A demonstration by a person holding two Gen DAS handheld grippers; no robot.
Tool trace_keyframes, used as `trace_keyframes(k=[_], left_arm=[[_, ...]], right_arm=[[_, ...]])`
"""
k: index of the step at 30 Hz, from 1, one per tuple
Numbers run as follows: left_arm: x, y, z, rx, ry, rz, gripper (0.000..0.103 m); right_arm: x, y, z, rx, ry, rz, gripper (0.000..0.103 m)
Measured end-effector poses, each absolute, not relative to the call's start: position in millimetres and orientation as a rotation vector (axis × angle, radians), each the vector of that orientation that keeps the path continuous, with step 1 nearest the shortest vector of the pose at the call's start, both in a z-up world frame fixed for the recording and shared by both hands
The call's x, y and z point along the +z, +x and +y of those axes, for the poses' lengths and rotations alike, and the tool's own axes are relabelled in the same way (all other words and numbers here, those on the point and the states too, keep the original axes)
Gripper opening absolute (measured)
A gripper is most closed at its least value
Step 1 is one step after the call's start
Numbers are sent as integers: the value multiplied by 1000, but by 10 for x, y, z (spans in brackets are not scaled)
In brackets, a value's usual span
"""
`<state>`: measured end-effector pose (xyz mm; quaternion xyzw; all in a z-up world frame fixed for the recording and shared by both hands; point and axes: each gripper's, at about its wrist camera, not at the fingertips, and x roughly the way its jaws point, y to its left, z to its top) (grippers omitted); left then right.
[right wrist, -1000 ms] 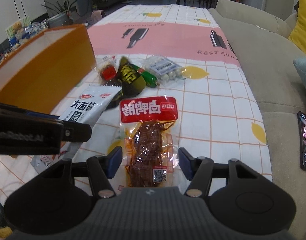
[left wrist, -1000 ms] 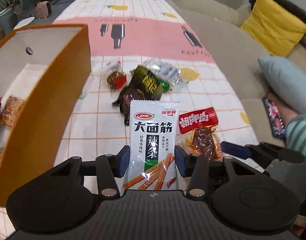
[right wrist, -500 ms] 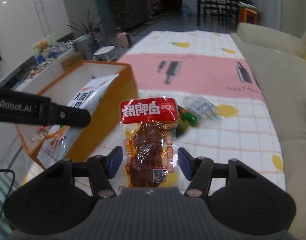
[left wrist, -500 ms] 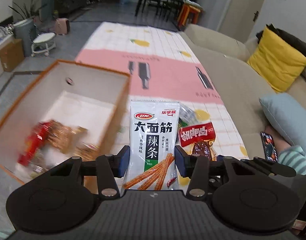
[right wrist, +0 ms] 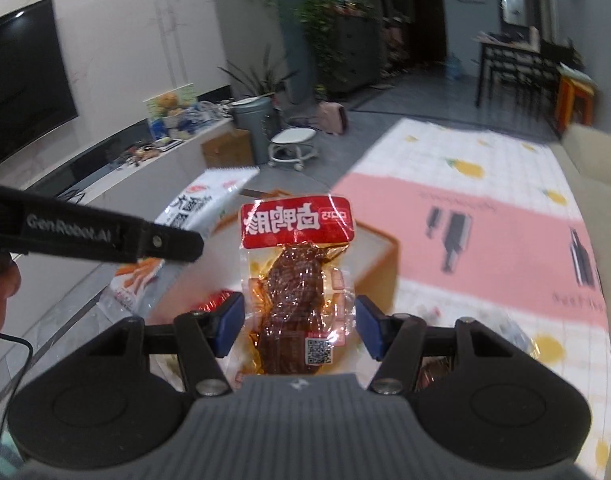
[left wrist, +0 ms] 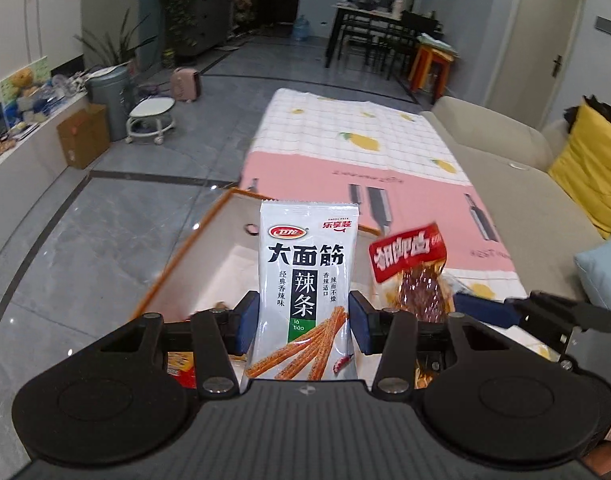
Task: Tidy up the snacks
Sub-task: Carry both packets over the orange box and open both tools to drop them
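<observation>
My left gripper (left wrist: 304, 328) is shut on a white spicy-strip packet (left wrist: 305, 276), which stands upright between the blue pads. My right gripper (right wrist: 299, 324) is shut on a clear packet of brown meat with a red top (right wrist: 297, 276). Both packets hang above the open orange box (left wrist: 193, 240), whose white inside shows below them. The meat packet (left wrist: 409, 256) appears close to the right of the white one. In the right wrist view the left gripper's black finger (right wrist: 105, 232) crosses from the left, with the white packet (right wrist: 201, 204) behind it.
A red wrapper (left wrist: 181, 372) lies inside the box. The table's checked cloth with a pink band (left wrist: 385, 176) runs away ahead. A beige sofa (left wrist: 505, 168) with a yellow cushion (left wrist: 589, 164) lines the right side. Grey floor, a bin and a white stool (left wrist: 149, 120) are at the left.
Both grippers have risen and swung left from above the loose snacks to above the orange box, each still carrying its packet. The views now tilt up to show more of the room.
</observation>
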<state>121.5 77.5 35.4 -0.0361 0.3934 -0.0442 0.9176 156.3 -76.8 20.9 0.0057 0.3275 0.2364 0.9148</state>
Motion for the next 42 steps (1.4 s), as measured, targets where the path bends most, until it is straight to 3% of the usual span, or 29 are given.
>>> trace_keyframes(k=[10,24,42], left_arm=[[-13,1566,1147,14,-47,924,53],[-582,1849,1331,55,58,1121,53],[-843,1967,1158,51,203,1182,56]], right_arm=[[195,2072,-235,516,-136,677,57],[-485,2625,293,591,-408,757,57],[-996,2654,493,652,-599,801,58]])
